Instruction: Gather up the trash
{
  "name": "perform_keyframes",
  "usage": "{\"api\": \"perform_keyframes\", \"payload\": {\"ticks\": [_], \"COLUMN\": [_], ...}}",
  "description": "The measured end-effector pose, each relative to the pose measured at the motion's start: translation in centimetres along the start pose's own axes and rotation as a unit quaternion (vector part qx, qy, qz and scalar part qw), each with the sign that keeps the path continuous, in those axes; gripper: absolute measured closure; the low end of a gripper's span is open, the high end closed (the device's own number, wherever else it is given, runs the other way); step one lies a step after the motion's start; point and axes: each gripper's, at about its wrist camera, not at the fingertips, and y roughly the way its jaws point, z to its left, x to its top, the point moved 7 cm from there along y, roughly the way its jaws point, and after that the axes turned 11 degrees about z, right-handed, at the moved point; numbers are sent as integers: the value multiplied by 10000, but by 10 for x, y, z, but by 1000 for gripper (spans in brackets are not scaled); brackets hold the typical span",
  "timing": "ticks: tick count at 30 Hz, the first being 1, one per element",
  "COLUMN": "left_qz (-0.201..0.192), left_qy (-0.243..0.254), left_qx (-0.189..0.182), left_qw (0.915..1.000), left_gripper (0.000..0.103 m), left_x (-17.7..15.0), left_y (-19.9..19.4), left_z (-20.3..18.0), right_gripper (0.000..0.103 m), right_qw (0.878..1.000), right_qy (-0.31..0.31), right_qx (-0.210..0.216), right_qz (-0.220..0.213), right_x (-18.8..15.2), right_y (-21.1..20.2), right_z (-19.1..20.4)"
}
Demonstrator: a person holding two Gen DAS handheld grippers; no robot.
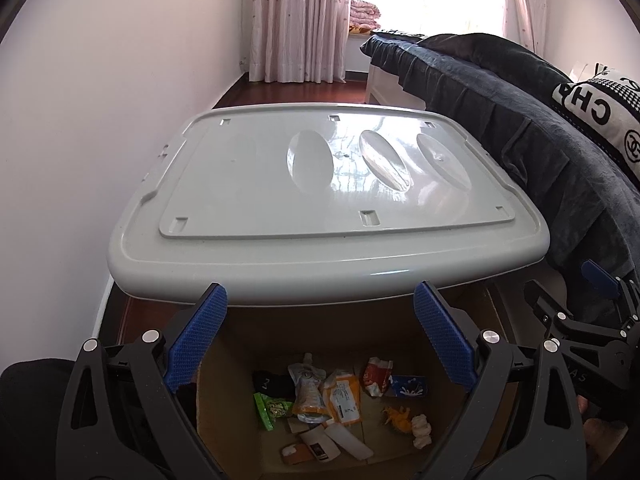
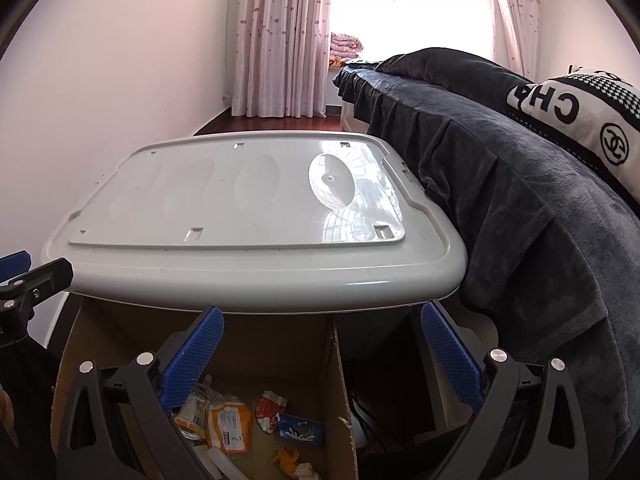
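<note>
A brown cardboard box (image 1: 236, 344) (image 2: 280, 356) stands below both grippers, with several pieces of trash on its bottom: an orange pouch (image 1: 342, 398) (image 2: 230, 424), a green wrapper (image 1: 270, 408), a red wrapper (image 1: 376, 374) (image 2: 270, 404), a blue packet (image 1: 408, 386) (image 2: 300, 428). My left gripper (image 1: 320, 336) hangs open over the box with nothing between its blue pads. My right gripper (image 2: 320, 356) is open too, empty, over the box's right wall. The grey plastic lid (image 1: 320, 216) (image 2: 240, 248) beyond the box has nothing lying on it.
A bed under a dark blue blanket (image 1: 540, 152) (image 2: 520, 208) runs along the right, with a black-and-white pillow (image 1: 600, 108) (image 2: 580, 120) on it. White wall at the left, pink curtains (image 1: 296, 20) and a bright window at the back. A hand (image 1: 600, 432) shows at the right edge.
</note>
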Motion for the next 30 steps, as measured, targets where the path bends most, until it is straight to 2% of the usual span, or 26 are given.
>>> {"api": "perform_keyframes", "payload": {"ticks": [16, 30], "left_qz": [55, 7], "left_qy": [-1, -209], "left_qx": [83, 99], "left_qw": [10000, 9997], "left_gripper": [9, 7], "left_x": [-1, -2], "left_y": [3, 5], "left_z": [2, 11], "right_gripper": [5, 5], "right_qw": [9999, 9996], "right_qy": [4, 85], "right_qx": [24, 57], "right_qz": [147, 260], "right_x": [-4, -6], "right_y": [7, 13], "right_z": [-1, -6]}}
